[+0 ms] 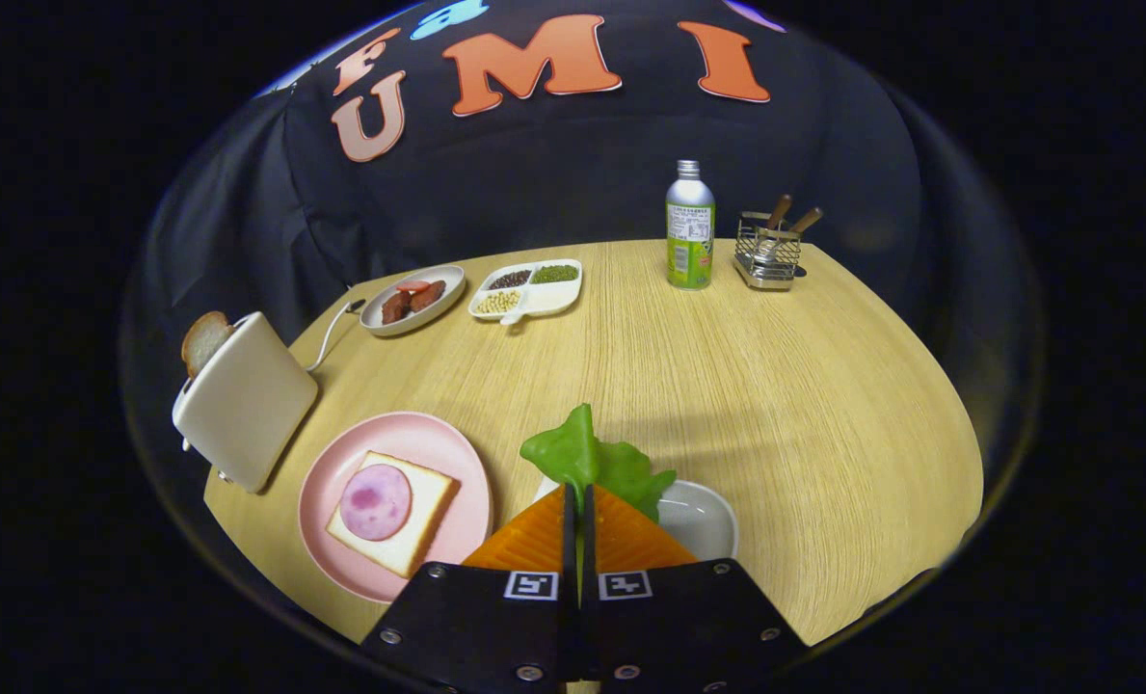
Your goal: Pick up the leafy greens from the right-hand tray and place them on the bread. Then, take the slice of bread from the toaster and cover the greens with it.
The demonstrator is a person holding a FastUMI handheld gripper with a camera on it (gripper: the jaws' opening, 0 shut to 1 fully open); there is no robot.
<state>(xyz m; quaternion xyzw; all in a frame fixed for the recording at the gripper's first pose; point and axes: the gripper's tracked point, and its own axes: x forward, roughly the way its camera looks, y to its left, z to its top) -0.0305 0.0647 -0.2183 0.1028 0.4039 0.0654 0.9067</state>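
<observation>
The gripper (577, 506) is seen clenched on the green leafy lettuce piece (592, 461), whose lower edge is pinched between the 2 fingers (534, 540), with almost no gap left between their tips. The leaf is held upright, its long axis running away from the fingertips, and its pointed upper lobe is directed forward and slightly left, toward the far side of the table. A broader, ruffled part of the leaf spreads to the right of the fingers, over the small white tray (703, 516) that lies just behind and to the right of them. Whether the leaf is touching the tray cannot be told. To the left of the fingers, a round pink plate (336, 482) is set on the pale wooden round table (775, 405); on it lies a square slice of white bread (409, 535) topped with a round pink slice of ham (376, 501). The bread's corners are turned diagonally to the fingers. Further left, a cream-coloured toaster (245, 400) stands tilted in the view, with a browned slice of toast (204, 339) projecting from its top. Beyond, near the far edge, an oval white dish of sausages (413, 300), a divided white tray of beans and seeds (528, 287), a green-and-silver metal bottle (690, 227) and a wire basket holding wooden-handled utensils (769, 249) are arranged.
</observation>
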